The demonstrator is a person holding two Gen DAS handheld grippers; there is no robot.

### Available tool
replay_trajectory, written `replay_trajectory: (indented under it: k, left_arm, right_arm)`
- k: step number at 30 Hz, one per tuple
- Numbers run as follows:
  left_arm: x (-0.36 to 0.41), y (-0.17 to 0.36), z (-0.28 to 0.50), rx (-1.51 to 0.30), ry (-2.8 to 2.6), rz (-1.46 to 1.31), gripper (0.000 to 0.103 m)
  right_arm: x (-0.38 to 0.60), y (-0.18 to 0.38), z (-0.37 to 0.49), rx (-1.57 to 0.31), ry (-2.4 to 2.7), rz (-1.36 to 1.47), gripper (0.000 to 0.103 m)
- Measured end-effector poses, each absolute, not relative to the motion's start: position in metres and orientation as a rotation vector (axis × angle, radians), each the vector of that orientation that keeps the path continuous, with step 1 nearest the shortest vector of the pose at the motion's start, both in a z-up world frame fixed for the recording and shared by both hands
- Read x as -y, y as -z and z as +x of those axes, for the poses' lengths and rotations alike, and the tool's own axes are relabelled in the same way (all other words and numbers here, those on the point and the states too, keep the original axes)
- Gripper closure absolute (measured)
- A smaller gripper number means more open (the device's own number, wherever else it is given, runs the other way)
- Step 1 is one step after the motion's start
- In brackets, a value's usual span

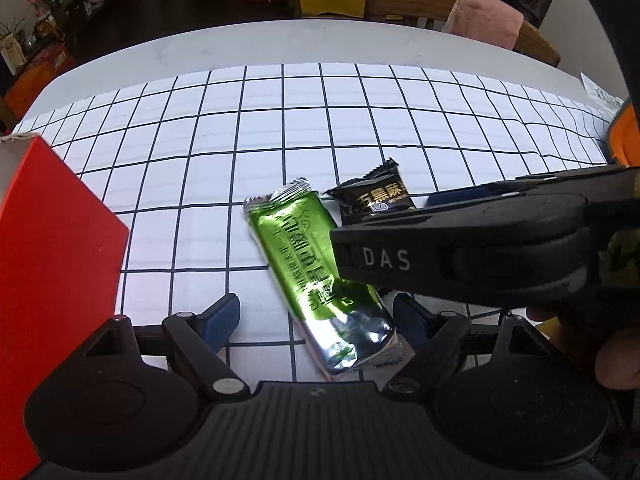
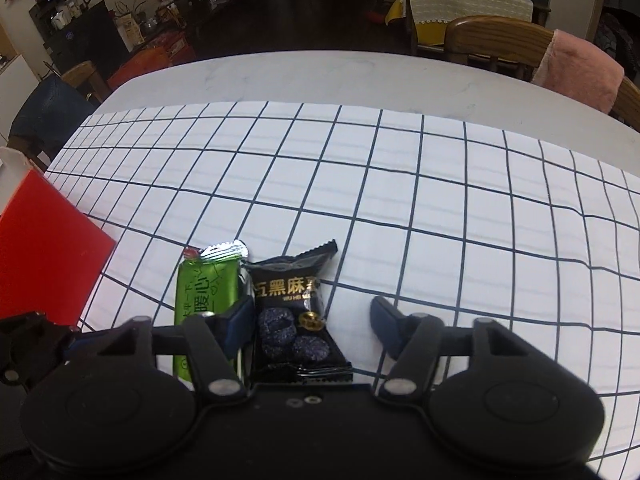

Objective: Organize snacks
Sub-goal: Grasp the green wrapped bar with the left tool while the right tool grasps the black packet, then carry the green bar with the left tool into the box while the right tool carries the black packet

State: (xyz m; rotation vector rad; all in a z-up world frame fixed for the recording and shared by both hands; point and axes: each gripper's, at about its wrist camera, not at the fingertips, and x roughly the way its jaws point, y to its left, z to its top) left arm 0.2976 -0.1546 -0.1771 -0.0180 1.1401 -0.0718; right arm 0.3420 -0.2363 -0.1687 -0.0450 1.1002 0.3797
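Observation:
A green foil snack packet lies slanted on the checked cloth, between the fingers of my left gripper, which stands open and apart from it. Beside it lies a black snack packet showing dark round sweets. My right gripper straddles this black packet; its left pad rests at the packet's edge, its right pad stands clear, so it is open. The green packet sits just left of that gripper. In the left wrist view the right gripper reaches in from the right over the black packet.
A red box stands at the left edge of the cloth, also the red box in the right wrist view. A wooden chair with a pink towel is behind the table. A hand shows at the right.

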Motion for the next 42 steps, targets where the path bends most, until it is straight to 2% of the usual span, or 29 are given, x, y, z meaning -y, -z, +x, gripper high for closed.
replay_trajectory:
  k: [3, 5, 7, 9, 13, 15, 28, 42]
  left_arm:
    - [0.158, 0.182, 0.301, -1.156, 0.087, -0.011, 0.020]
    - [0.159, 0.184, 0.302, -1.161, 0.086, -0.024, 0.022]
    - [0.157, 0.187, 0.303, -1.175, 0.091, -0.037, 0.033]
    - [0.154, 0.188, 0.303, -1.172, 0.082, -0.022, 0.038]
    - [0.151, 0.187, 0.303, -1.172, 0.076, 0.011, 0.049]
    - [0.150, 0.186, 0.302, -1.168, 0.074, 0.030, 0.060]
    - [0.136, 0.181, 0.285, -1.182, 0.100, 0.030, 0.061]
    - [0.125, 0.148, 0.212, -1.162, 0.141, 0.010, 0.061]
  right_arm:
    - [0.236, 0.168, 0.342, -1.081, -0.377, -0.063, 0.046]
    - [0.236, 0.168, 0.342, -1.071, -0.374, -0.073, 0.054]
    - [0.237, 0.168, 0.342, -1.064, -0.370, -0.073, 0.060]
    - [0.240, 0.168, 0.341, -1.061, -0.364, -0.069, 0.068]
    - [0.251, 0.167, 0.339, -1.059, -0.342, -0.055, 0.070]
    - [0.255, 0.166, 0.336, -1.058, -0.332, -0.051, 0.071]
    - [0.268, 0.148, 0.298, -1.057, -0.300, -0.038, 0.073]
    - [0.264, 0.117, 0.240, -1.037, -0.342, -0.029, 0.074]
